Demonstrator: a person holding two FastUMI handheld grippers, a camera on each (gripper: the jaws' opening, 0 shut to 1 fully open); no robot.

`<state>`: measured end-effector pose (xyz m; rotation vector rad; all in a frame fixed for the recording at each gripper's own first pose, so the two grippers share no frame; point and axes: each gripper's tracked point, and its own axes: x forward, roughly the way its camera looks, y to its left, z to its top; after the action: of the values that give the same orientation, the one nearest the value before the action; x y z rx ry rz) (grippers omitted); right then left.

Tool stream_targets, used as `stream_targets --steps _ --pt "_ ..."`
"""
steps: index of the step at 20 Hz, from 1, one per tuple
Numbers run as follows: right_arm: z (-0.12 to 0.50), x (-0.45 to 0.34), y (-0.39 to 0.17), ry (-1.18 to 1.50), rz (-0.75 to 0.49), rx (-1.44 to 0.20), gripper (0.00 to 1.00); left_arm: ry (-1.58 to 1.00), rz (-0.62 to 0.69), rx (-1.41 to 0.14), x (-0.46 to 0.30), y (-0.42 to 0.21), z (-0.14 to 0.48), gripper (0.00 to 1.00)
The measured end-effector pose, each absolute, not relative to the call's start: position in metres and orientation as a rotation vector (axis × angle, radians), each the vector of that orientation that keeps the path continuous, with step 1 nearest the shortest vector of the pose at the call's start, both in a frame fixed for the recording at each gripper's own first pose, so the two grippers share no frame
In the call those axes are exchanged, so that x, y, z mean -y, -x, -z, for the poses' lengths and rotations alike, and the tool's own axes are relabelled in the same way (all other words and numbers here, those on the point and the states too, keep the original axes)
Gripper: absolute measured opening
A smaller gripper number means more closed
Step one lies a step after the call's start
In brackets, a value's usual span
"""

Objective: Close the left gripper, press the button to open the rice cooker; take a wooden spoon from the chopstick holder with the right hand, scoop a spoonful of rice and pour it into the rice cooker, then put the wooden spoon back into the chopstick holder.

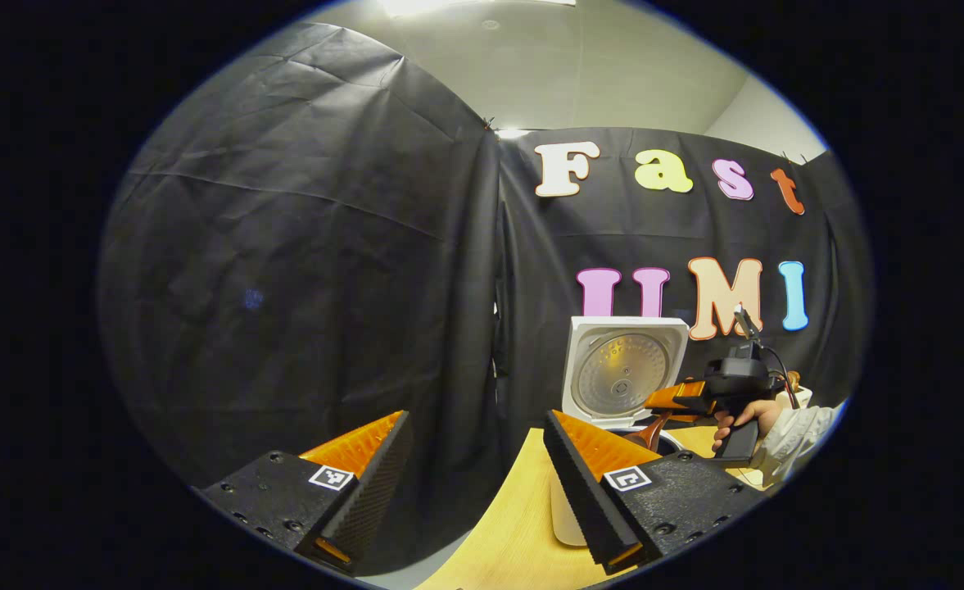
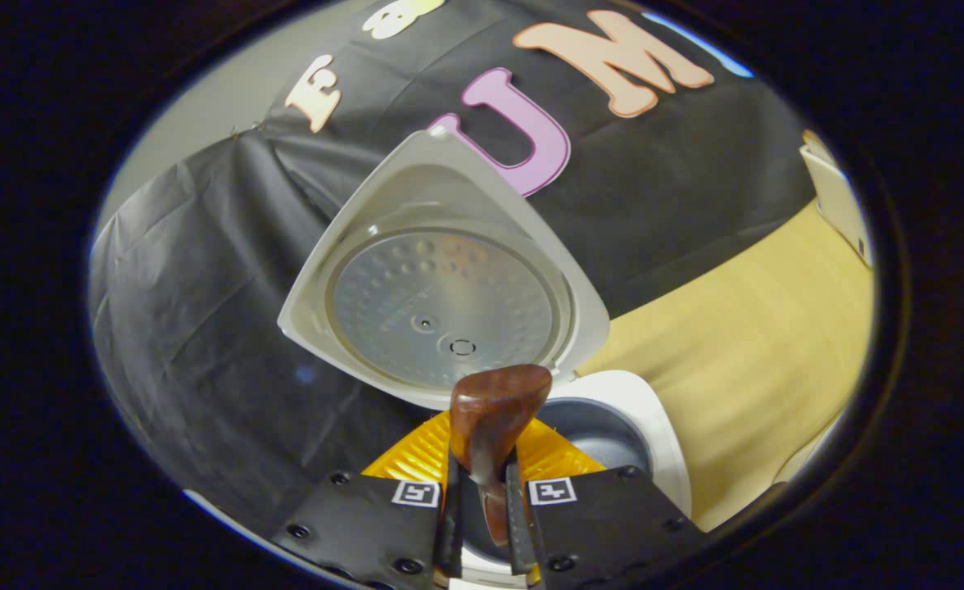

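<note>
Wooden table [image 2: 744, 328], one open rice cooker [image 2: 441, 295], one wooden spoon [image 2: 494, 418] between clenched right fingers [image 2: 452, 508]; left fingers [image 1: 584, 483] apart.

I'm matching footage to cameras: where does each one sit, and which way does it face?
Left gripper view: rides the open left gripper, facing the booth wall; right gripper and hand beyond.
Right gripper view: rides the right gripper, shut on the wooden spoon, over the pot.
Shared: the rice cooker's raised lid.

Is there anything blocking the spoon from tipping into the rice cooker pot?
Nothing visible does. The wooden spoon, held in the right gripper, hangs just over the open pot, and the lid stands raised behind it.
</note>
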<state>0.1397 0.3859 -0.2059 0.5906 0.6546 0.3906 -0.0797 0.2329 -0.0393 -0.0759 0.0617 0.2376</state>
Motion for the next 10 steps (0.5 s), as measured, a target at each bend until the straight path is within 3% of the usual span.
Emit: stream_targets --steps 9,10 --pt "0.191 -0.407 -0.130 -0.088 -0.497 -0.486 0.23 0.095 -0.238 -0.061 -0.233 0.083 0.043 0.92" --pt "0.187 -0.410 -0.130 -0.034 -0.510 -0.456 0.27 0.098 -0.235 -0.060 -0.232 0.083 0.042 0.92"
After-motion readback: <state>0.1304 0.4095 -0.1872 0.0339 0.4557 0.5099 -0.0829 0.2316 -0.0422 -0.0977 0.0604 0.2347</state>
